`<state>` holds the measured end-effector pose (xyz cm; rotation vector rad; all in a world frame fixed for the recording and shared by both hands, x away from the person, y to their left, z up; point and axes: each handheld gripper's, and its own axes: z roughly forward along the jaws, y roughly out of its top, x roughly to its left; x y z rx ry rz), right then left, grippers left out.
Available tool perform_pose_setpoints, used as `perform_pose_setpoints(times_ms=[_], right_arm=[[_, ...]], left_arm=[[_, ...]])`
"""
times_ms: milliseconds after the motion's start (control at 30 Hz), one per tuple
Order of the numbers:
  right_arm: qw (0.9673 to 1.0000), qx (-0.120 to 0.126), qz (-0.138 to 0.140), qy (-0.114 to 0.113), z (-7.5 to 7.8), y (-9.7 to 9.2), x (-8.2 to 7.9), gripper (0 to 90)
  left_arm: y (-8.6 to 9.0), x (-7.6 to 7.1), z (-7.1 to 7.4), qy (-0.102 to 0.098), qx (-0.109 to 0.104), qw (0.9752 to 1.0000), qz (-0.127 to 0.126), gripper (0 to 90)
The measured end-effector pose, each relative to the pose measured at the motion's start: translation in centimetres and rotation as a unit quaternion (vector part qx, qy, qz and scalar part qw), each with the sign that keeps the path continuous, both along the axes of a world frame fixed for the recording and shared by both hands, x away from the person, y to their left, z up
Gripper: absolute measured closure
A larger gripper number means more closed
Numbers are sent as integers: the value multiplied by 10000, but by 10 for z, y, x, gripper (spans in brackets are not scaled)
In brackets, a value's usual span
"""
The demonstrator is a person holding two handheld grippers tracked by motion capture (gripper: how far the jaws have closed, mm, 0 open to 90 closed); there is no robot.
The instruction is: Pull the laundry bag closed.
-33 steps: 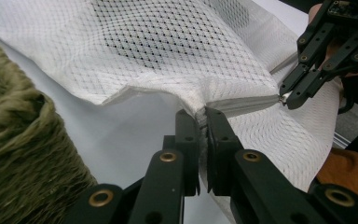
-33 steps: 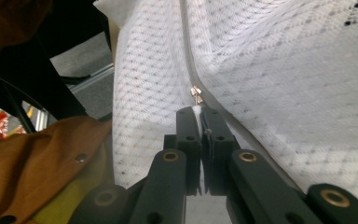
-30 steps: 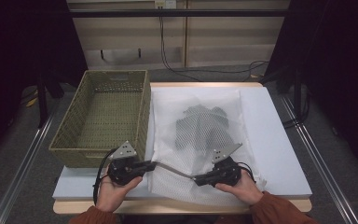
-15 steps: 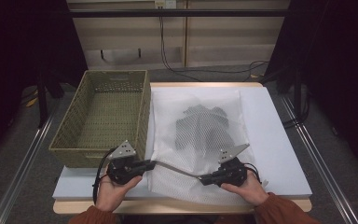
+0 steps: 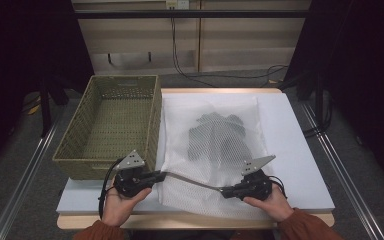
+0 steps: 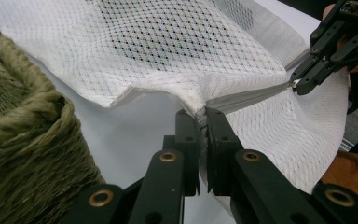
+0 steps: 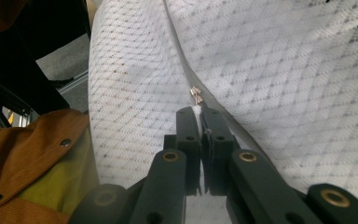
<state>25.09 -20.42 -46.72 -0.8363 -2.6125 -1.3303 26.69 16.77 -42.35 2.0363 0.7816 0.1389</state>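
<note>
Clearly clamped: left gripper (image 6: 203,116) pinching the bunched end of a white mesh laundry bag (image 5: 215,145) at its grey zipper (image 6: 256,95); right gripper (image 7: 199,114) nipping the pull tab just behind the small metal slider (image 7: 196,96). Soft diamond netting, dark garment (image 5: 216,136) inside, spread beyond both. Coarse woven olive basket (image 6: 23,140) just left of the left gripper

A green woven basket (image 5: 111,125) stands on the white table (image 5: 300,150).
</note>
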Motion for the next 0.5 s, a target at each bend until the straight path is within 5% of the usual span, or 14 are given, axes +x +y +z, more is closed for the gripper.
perform_pose_setpoints(times_ms=[500], right_arm=[[9999,27,-161,-26,0,-14,-2,877]], left_arm=[[1,1,-1,1,-15,10000,-8,852]])
